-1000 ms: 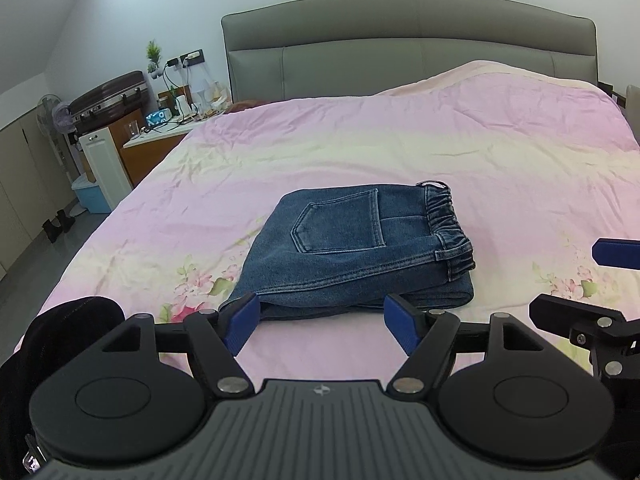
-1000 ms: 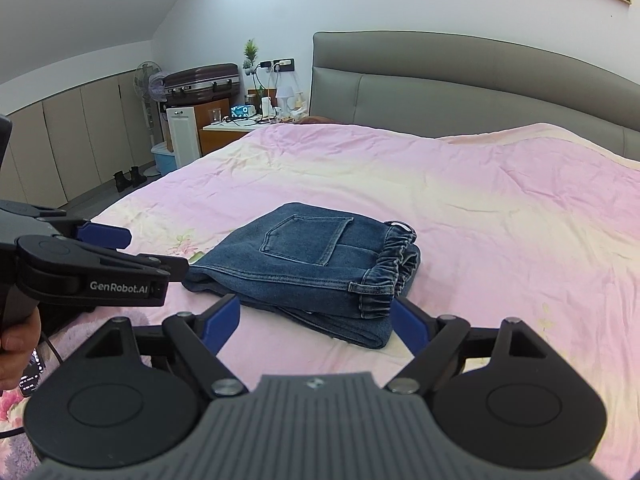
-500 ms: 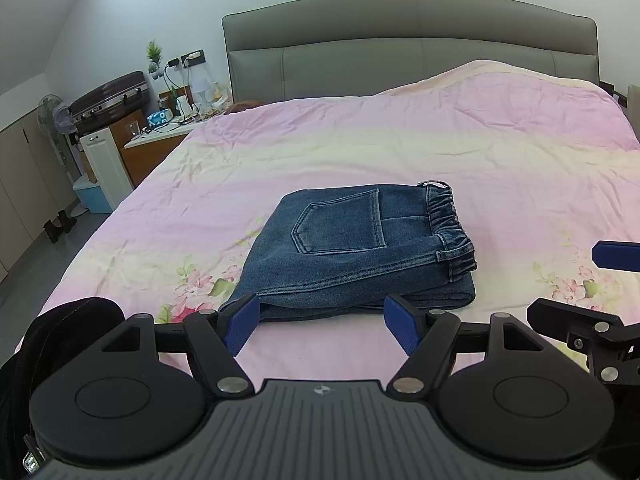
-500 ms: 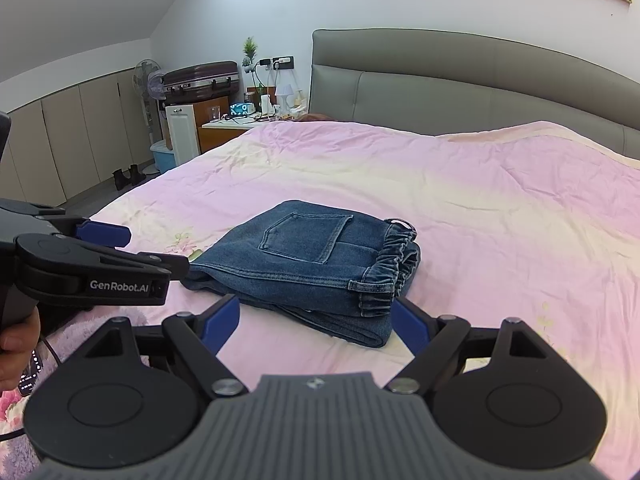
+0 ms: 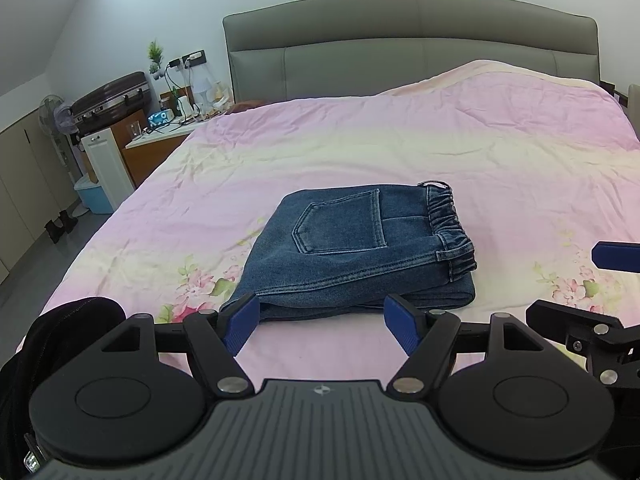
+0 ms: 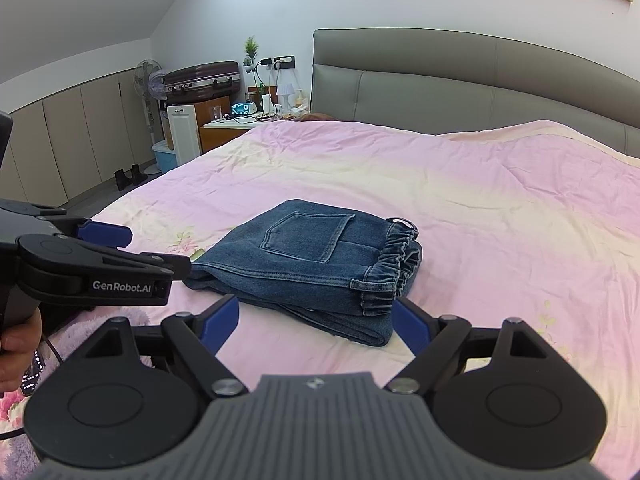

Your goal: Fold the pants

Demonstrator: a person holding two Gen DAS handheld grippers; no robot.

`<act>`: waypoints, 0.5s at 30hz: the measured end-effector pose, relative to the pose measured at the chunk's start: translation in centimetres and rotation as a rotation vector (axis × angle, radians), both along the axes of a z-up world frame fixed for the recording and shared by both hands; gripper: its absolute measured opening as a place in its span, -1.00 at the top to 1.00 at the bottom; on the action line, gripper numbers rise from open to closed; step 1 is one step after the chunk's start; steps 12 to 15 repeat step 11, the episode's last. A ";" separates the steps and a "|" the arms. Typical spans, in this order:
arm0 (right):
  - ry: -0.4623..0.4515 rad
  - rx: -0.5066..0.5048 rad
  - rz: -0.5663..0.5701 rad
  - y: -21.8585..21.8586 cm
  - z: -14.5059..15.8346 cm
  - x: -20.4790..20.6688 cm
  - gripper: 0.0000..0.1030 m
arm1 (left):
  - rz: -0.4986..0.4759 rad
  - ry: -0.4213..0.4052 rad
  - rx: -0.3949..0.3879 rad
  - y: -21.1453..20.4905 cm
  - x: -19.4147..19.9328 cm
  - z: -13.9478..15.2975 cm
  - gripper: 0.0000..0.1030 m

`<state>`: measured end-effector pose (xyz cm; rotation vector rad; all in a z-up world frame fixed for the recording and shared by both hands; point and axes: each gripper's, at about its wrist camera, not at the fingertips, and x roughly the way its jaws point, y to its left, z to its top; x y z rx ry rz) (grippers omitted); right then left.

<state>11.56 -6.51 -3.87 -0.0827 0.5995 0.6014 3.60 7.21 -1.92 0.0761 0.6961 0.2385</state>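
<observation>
Blue denim pants (image 5: 356, 252) lie folded into a compact stack on the pink bedspread (image 5: 400, 148), back pocket up and elastic waistband to the right. My left gripper (image 5: 322, 322) hangs open just short of the stack's near edge, nothing between its blue pads. In the right wrist view the same pants (image 6: 316, 256) lie ahead of my right gripper (image 6: 316, 322), which is also open and empty. The left gripper (image 6: 116, 256) shows at that view's left, a hand on its handle. The right gripper's fingers (image 5: 616, 258) show at the left wrist view's right edge.
A grey padded headboard (image 5: 412, 44) backs the bed. Left of the bed stand a nightstand (image 5: 160, 140) with cables and small items, a suitcase (image 5: 114, 98), a fan, a blue bin and shoes on the floor. A dark bag (image 5: 68, 320) lies at the bed's near left corner.
</observation>
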 end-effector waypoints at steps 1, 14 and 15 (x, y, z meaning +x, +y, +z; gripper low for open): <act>0.000 0.000 0.000 0.0 0.0 0.0 -0.56 | -0.003 -0.001 0.002 0.0 0.0 0.0 -0.62; 0.000 0.000 0.001 0.0 0.1 0.0 -0.56 | -0.009 -0.011 -0.001 0.1 -0.3 0.4 -0.62; 0.000 0.000 0.001 0.0 0.1 0.0 -0.56 | -0.009 -0.011 -0.001 0.1 -0.3 0.4 -0.62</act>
